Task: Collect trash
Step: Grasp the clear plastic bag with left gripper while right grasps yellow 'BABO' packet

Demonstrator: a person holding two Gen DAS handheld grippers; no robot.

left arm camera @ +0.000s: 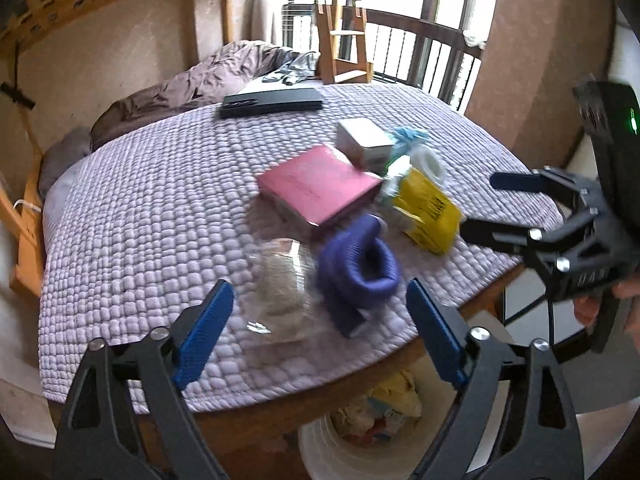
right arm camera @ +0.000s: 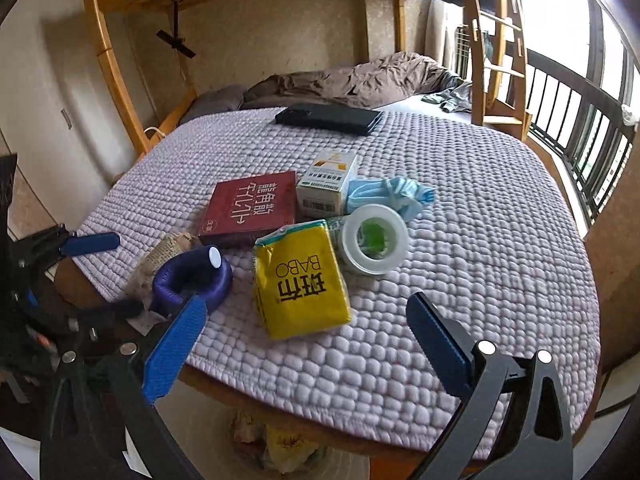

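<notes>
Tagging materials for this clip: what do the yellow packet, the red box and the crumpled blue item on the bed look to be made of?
Yellow packet: glossy plastic film, judging by its sheen and creases. Flat red box: matte printed cardboard, sharp edges. Crumpled blue item: soft non-woven fabric, probably a face mask.

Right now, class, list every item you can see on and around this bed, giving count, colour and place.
Quilted cover: one, lilac, over the bed.
Box: one, red, centre.
Carton: one, white, behind the red box.
Face mask: one, light blue, crumpled, right of carton.
Tape roll: one, white, beside the yellow packet.
Packet: one, yellow, front.
Purple ring: one, front left.
Flat case: one, black, far side.
Bin: one, white, below the bed edge.
Left hand-held gripper: blue pads, open.
Right hand-held gripper: blue pads, open.
</notes>
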